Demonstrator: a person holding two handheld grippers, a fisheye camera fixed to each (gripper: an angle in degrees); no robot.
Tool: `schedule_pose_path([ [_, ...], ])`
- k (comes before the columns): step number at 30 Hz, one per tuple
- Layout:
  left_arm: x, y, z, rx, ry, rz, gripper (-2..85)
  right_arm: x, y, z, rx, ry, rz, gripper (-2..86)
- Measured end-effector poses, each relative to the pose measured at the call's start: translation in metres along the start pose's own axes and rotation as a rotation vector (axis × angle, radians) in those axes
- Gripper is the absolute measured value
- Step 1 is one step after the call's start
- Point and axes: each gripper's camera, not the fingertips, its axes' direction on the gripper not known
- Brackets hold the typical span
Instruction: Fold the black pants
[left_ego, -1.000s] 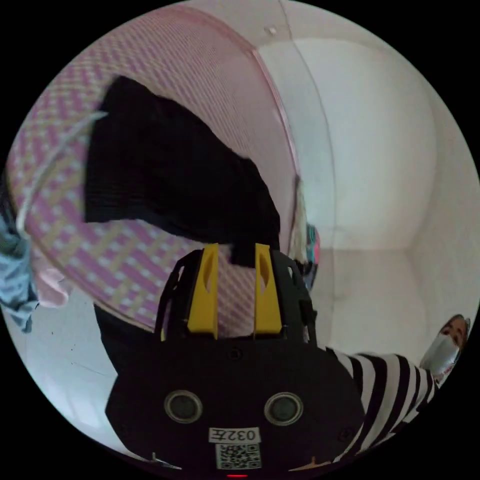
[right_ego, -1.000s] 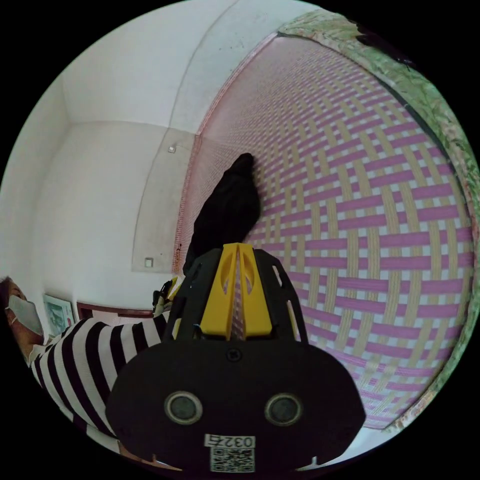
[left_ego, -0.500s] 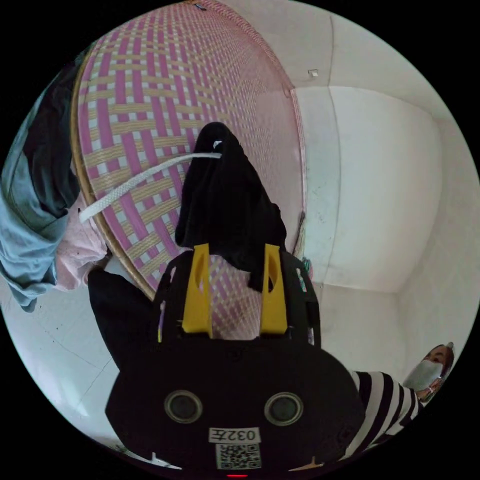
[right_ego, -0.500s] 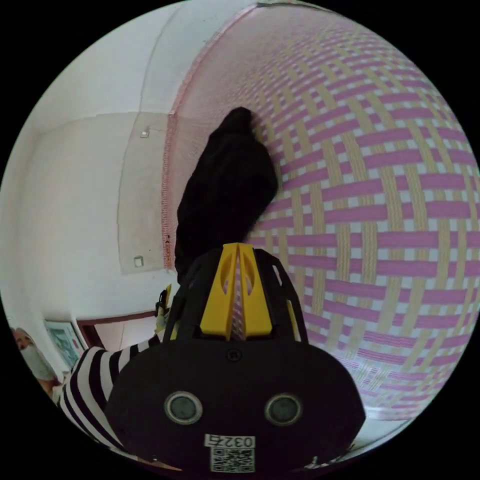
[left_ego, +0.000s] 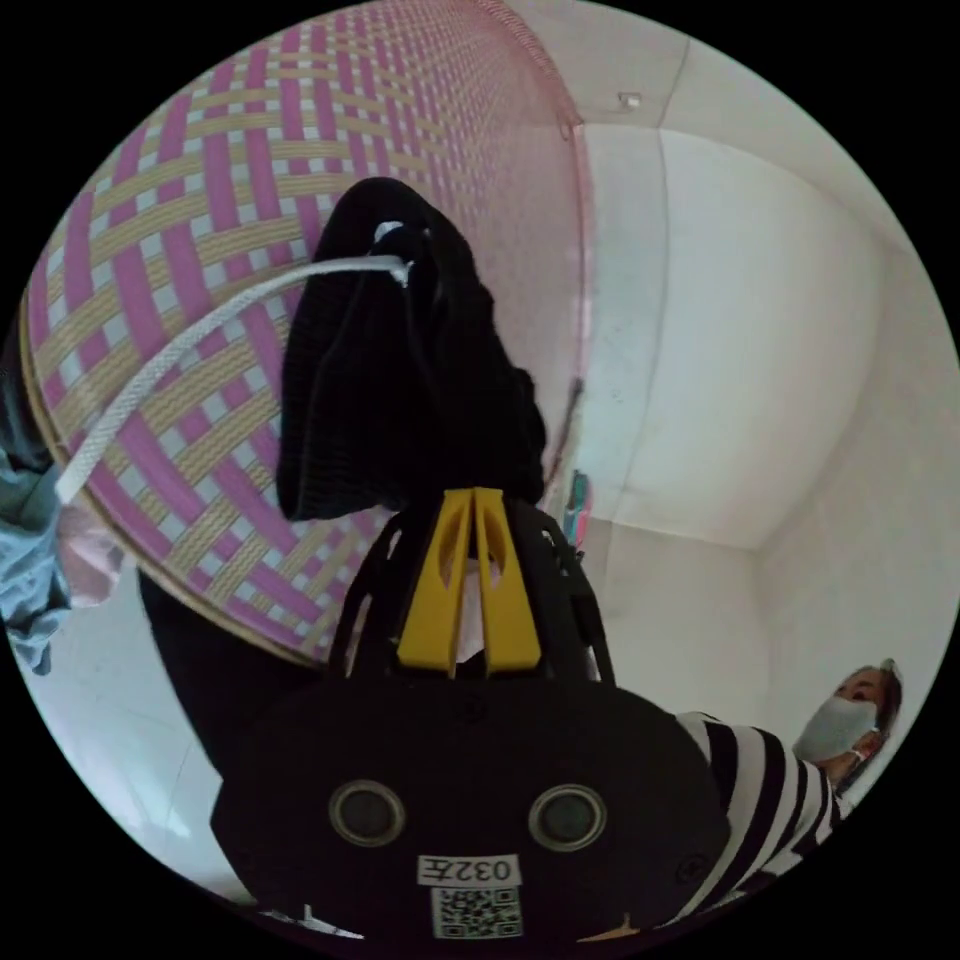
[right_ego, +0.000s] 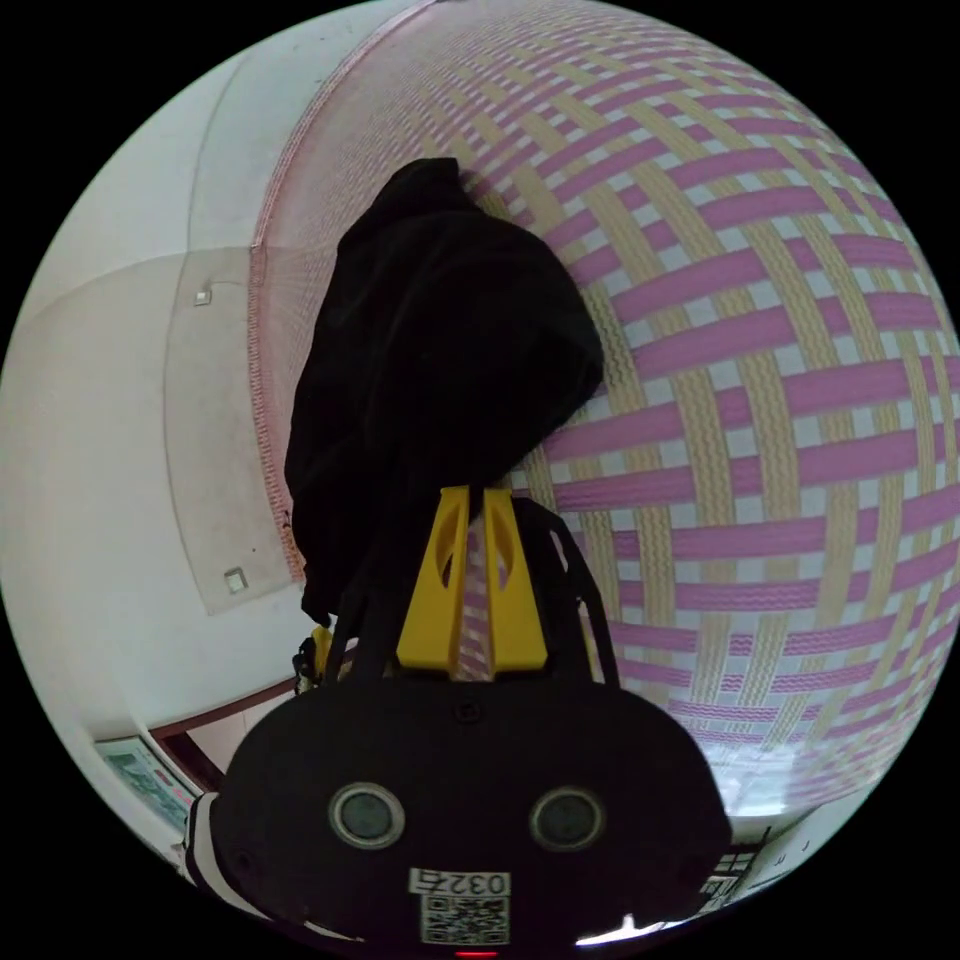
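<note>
Now both grippers pinch the black pants

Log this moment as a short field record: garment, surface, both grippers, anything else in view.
garment: black pants, bunched, not flat
drawstring: white cord trailing from the pants across the mat
surface: pink and tan woven mat
left gripper: jaws together at the pants' edge, appears to pinch the cloth
right gripper: jaws together at the pants' edge, appears to pinch the cloth
other: blue cloth off the mat's edge; striped sleeve
</note>
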Motion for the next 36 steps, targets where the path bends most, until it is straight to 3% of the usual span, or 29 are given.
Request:
schedule_pose_path([
  [3, 0.007, -0.017, -0.009, 0.052, 0.119, 0.023, -0.7, 0.003, 0.008, 0.006, 0.000, 0.013, -0.014, -0.6],
  [6, 0.018, -0.041, -0.022, 0.063, 0.091, 0.080, -0.9, 0.010, 0.026, -0.002, 0.036, 0.049, -0.050, -0.9],
  [12, 0.020, -0.056, -0.034, -0.004, 0.004, 0.125, -0.9, 0.033, 0.081, -0.071, 0.303, 0.060, -0.106, -1.0],
  [14, 0.015, -0.046, -0.040, -0.002, -0.096, 0.132, -0.8, 0.038, 0.105, -0.094, 0.400, 0.167, -0.131, -1.0],
  [17, -0.002, -0.033, -0.047, -0.006, -0.103, 0.093, -0.4, 0.034, 0.139, -0.100, 0.509, 0.452, -0.186, -1.0],
  [19, -0.015, -0.026, -0.048, -0.018, -0.118, 0.046, 1.1, 0.038, 0.153, -0.093, 0.524, 0.522, -0.204, -1.0],
  [25, -0.039, -0.010, -0.050, 0.005, -0.082, -0.037, 7.2, 0.077, 0.181, -0.080, 0.520, 0.332, -0.132, -1.0],
  [28, -0.042, -0.005, -0.051, 0.012, -0.173, -0.059, 10.4, 0.086, 0.190, -0.080, 0.523, 0.305, -0.119, -1.0],
  [32, -0.061, -0.014, -0.037, 0.031, -0.066, -0.089, 9.9, 0.113, 0.198, -0.074, 0.497, 0.225, -0.071, -1.0],
  [36, -0.067, -0.019, -0.030, 0.121, -0.070, -0.086, 7.5, 0.136, 0.210, -0.067, 0.473, 0.192, -0.032, -1.0],
])
